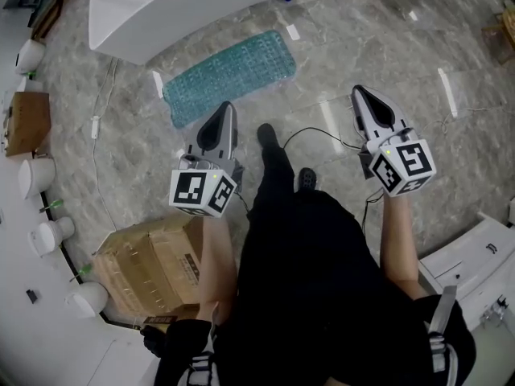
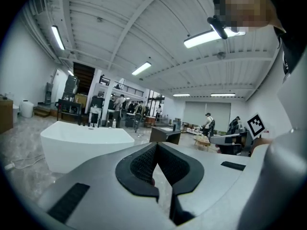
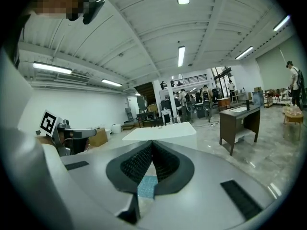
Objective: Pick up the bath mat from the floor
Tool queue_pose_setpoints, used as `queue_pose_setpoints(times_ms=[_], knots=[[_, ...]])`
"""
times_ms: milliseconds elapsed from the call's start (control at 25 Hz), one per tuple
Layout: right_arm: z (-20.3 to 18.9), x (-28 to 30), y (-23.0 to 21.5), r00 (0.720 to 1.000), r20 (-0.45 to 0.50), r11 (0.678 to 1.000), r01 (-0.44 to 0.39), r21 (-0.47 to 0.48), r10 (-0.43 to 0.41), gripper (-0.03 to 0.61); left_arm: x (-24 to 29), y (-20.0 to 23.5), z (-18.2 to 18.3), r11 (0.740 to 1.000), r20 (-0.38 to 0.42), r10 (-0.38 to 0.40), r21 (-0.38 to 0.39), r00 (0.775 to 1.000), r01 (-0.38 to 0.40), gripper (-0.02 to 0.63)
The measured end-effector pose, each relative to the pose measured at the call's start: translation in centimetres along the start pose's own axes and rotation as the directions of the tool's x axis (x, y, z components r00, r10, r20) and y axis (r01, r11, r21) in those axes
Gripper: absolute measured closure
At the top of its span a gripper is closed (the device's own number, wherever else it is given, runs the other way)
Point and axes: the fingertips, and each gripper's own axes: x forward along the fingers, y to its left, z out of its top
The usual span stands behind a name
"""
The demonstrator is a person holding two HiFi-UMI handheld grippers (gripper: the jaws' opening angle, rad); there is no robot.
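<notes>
The bath mat (image 1: 229, 75), teal and bumpy, lies flat on the marble floor beside a white bathtub (image 1: 161, 6). My left gripper (image 1: 226, 105) hovers just short of the mat's near edge, jaws together with nothing in them. My right gripper (image 1: 356, 89) is out to the right of the mat, over bare floor, jaws shut and empty. In the left gripper view the pads meet at the tip of the left gripper (image 2: 156, 144). In the right gripper view a patch of the teal bath mat (image 3: 146, 187) shows below the closed tip of the right gripper (image 3: 152, 141).
A cardboard box (image 1: 149, 268) stands at the lower left. White fixtures (image 1: 36, 175) line the left edge. A black cable (image 1: 322, 135) runs over the floor between the grippers. The person's dark shoe (image 1: 266, 135) is just below the mat. A white unit (image 1: 475, 264) sits at the right.
</notes>
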Motion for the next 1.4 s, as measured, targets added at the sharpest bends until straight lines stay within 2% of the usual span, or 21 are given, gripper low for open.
queue_pose_setpoints(times_ms=[200, 400, 640, 800, 960, 1160, 1400], knots=[[2.9, 6.4, -1.3, 0.999, -0.003, 0.998, 0.045, -0.033, -0.045, 0.566, 5.1, 5.4, 2.5, 0.999, 0.029, -0.033, -0.002, 0.999, 0.033, 0.601], [6.0, 12.3, -0.9, 0.996, 0.014, 0.995, 0.088, -0.056, -0.087, 0.566, 9.3, 10.7, 4.6, 0.996, 0.035, -0.078, 0.04, 0.996, 0.076, 0.601], [5.9, 17.8, 0.0, 0.996, -0.017, 0.994, 0.087, -0.07, -0.088, 0.566, 13.8, 15.1, 4.8, 0.991, 0.02, -0.129, 0.029, 0.991, 0.129, 0.602], [5.6, 19.6, -1.6, 0.992, -0.044, 0.993, 0.115, -0.036, -0.116, 0.566, 16.3, 16.3, 4.5, 0.99, -0.003, -0.14, 0.009, 0.99, 0.14, 0.602], [5.7, 22.0, -4.2, 0.99, -0.051, 0.991, 0.131, 0.004, -0.131, 0.566, 18.9, 17.1, 4.1, 0.991, -0.022, -0.131, 0.001, 0.991, 0.131, 0.602], [5.7, 26.9, -8.3, 0.994, -0.072, 0.997, 0.078, 0.004, -0.077, 0.566, 23.1, 18.5, 4.5, 0.997, -0.037, -0.071, 0.008, 0.997, 0.072, 0.601], [7.6, 33.5, -14.6, 0.998, -0.067, 0.999, 0.007, 0.054, -0.003, 0.566, 30.1, 19.2, 7.2, 0.999, -0.051, -0.01, 0.035, 0.999, 0.012, 0.601]])
